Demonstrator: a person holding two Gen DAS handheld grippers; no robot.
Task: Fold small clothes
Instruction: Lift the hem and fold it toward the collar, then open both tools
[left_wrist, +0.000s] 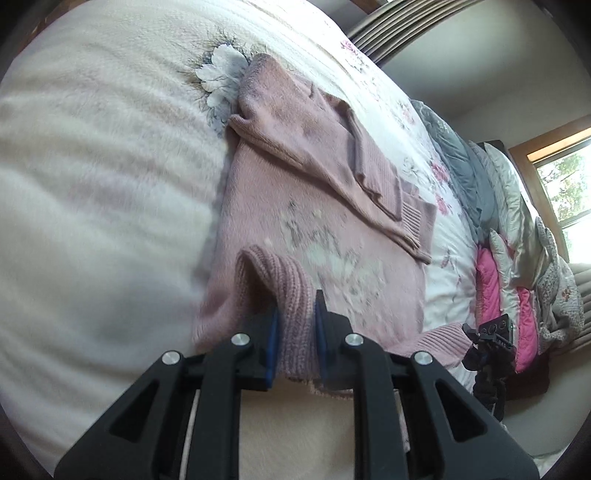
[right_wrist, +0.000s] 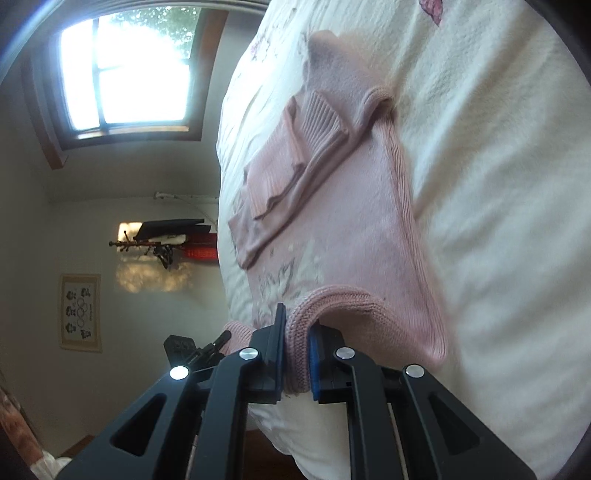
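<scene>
Now the pink sweater (left_wrist: 314, 236) lies flat on the bed (left_wrist: 92, 184), its length running away from both tools, sleeves already folded across the far half. From the sweater's near ribbed hem, the left hand-held gripper (left_wrist: 295, 332) is clenched on the left corner and the right hand-held gripper (right_wrist: 297, 354) on the right, equally near. Likely the hem goes forward over the sleeves: bare quilt lies beyond the collar, and the bed's edge is close behind the hem.

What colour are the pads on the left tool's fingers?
Blue pads, clearest in the left wrist view, clamped on the pink sweater.
</scene>
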